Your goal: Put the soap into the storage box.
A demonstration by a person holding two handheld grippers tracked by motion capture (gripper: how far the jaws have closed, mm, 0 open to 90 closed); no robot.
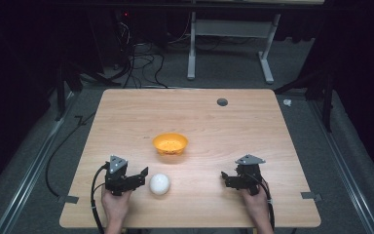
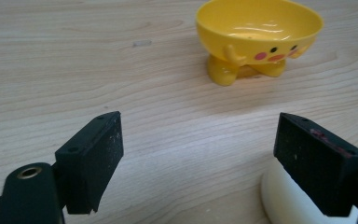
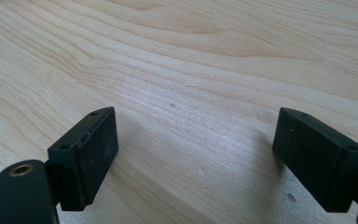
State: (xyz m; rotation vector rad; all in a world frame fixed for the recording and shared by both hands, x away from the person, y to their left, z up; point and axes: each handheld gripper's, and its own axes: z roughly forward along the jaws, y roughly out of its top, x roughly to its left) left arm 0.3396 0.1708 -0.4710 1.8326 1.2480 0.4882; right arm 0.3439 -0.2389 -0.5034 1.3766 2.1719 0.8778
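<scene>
Both grippers are sitting low over the table [image 1: 126, 122], each in one of the person's hands. Left gripper [image 1: 143, 176] is standing released, its jaws spread wide and gripping nothing; its tips are lying just beside the egg [image 1: 159, 184], on the egg's left in the high view. In the left gripper view the two black pads [image 2: 95, 158] are gaping over bare wood, and the egg [image 2: 286, 203] is peeking out from behind and below the right-hand pad, so close that I cannot tell whether the two are touching. Nothing is sitting between the jaws.

Right gripper [image 1: 225, 179] is likewise standing released, well apart from the egg on its right, its tips pointing back toward the egg. In the right gripper view the pads [image 3: 86, 154] are spread over plain wood grain with nothing between them.

White and smooth, the egg is lying on the table near the person's edge, in front of the yellow bowl [image 1: 170, 143] and a little to its left. In the high view it is looking nearly round, only slightly longer from front to back, so I cannot tell which end is pointing where.

Beyond the egg, the bowl is standing upright on small feet, nothing showing inside it; in the left gripper view its painted face [image 2: 275, 53] is turning toward that gripper.
</scene>
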